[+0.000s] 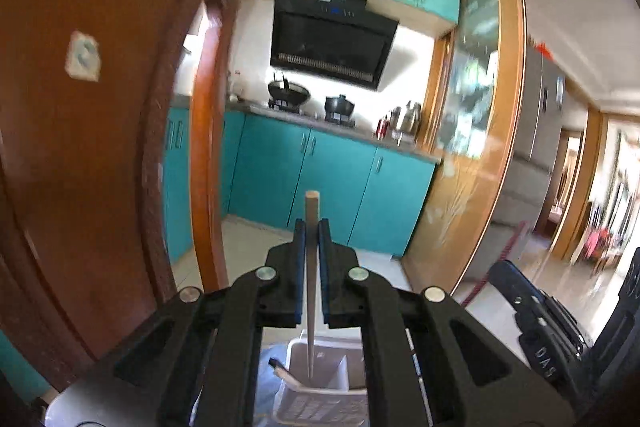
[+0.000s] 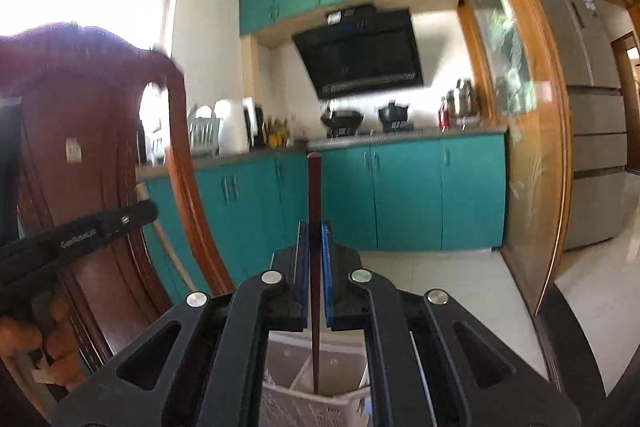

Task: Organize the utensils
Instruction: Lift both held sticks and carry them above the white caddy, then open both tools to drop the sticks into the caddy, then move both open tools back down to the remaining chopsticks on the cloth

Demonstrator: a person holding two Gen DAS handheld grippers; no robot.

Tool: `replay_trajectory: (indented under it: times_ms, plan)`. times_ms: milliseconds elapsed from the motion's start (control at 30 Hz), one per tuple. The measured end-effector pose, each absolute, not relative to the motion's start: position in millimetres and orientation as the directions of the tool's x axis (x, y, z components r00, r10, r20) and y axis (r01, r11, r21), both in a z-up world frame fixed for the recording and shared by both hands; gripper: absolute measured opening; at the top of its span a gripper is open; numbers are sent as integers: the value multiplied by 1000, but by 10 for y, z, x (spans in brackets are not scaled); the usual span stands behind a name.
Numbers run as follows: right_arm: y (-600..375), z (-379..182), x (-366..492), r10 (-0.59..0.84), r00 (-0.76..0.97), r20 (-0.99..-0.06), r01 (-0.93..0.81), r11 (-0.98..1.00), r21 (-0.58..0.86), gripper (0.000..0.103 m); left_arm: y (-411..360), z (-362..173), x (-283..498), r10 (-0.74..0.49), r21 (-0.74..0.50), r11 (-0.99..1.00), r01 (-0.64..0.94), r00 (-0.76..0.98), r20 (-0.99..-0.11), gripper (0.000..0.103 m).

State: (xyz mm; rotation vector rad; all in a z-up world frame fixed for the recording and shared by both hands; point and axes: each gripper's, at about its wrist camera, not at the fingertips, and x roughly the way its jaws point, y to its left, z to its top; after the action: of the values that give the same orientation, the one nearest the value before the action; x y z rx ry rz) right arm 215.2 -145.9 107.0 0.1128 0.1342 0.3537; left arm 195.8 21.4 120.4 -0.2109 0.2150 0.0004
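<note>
Chopsticks stand upright in both grippers: the left fingers (image 1: 312, 227) pinch the pale chopstick (image 1: 311, 267), the right fingers (image 2: 315, 231) the dark chopstick (image 2: 315, 247); both tips point down into the white basket (image 2: 344, 401) at lower centre.

The left hand-held gripper (image 1: 312, 227) points nearly level, its fingers running toward 12 o'clock in its own view, pads pressed together on a pale chopstick (image 1: 311, 211) that stands upright between them. The right hand-held gripper (image 2: 315, 229) is posed alike — fingers toward 12 o'clock, clamped on a dark chopstick (image 2: 314, 187). In the right wrist view, the person's left hand (image 2: 24, 343) shows at 8 o'clock, fingers curled round its handle.
</note>
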Motion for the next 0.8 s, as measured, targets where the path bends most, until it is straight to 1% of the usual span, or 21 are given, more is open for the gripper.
replay_trajectory:
  times_ms: [133,200,300,400,500,667,733,800]
  plan:
    - [-1383,897,2178,347,922,-170,-337,938,87,6,122,1003,2075,-22,-157,987,-23,960,-278,8]
    - [-1372,868,2166,349,920,-181,-338,937,87,6,77,906,2107,-26,-138,990,-17,951,-309,8]
    - [-1383,844,2135,343,920,-192,-333,939,81,8,62,828,2136,-25,-123,992,-17,944,-330,8]
    - [-1413,859,2042,338,924,-180,-331,941,70,14,54,791,2105,-23,-112,994,-16,940,-339,8]
    - [-1451,921,1895,336,929,-157,-331,942,55,18,48,785,2071,-21,-104,994,-15,942,-334,8]
    - [-1533,923,1503,391,910,-137,-391,920,33,20,75,797,1899,-30,-96,995,-1,947,-321,10]
    - [-1544,817,1355,431,888,-163,-432,901,28,20,58,752,1818,-42,-91,996,12,943,-329,10]
    - [-1502,606,1258,465,852,-238,-477,879,13,20,20,632,1731,-56,-71,997,32,933,-355,10]
